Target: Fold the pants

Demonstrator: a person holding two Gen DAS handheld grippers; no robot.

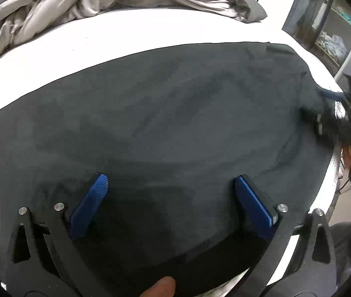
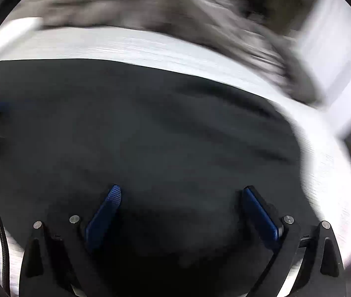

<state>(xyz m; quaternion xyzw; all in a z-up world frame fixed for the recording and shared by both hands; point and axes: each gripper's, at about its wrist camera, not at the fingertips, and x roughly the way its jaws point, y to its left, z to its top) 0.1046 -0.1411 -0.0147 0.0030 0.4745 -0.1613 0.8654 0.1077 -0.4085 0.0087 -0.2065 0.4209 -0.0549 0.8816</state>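
- Blue-padded fingers [image 1: 99, 185] of the left gripper [image 1: 170, 188], nearest the lens, stand spread wide over dark cloth and pinch nothing.
- White bed [image 1: 101, 57]: largest surface, serving as the folding area.
- Grey duvet [image 1: 76, 2]: bunched at the far side of the bed, probably pushed there to leave room.
- Black pants [image 1: 163, 113]: spread flat across the bed with shallow wrinkles, apart from the duvet; likely laid out or part-folded, which cannot be told.
- Cabinet [image 1: 329, 32]: at the far right, beyond the bed.
- Right gripper [image 2: 182, 195]: fingers likewise spread, hovering over the pants with nothing between them. Its view is motion-blurred. Judged to be travelling toward a grasp point on the pants' right end.
- Thumb tip [image 1: 160, 287]: visible at the lower frame edge.
- No brand, label or writing is legible.
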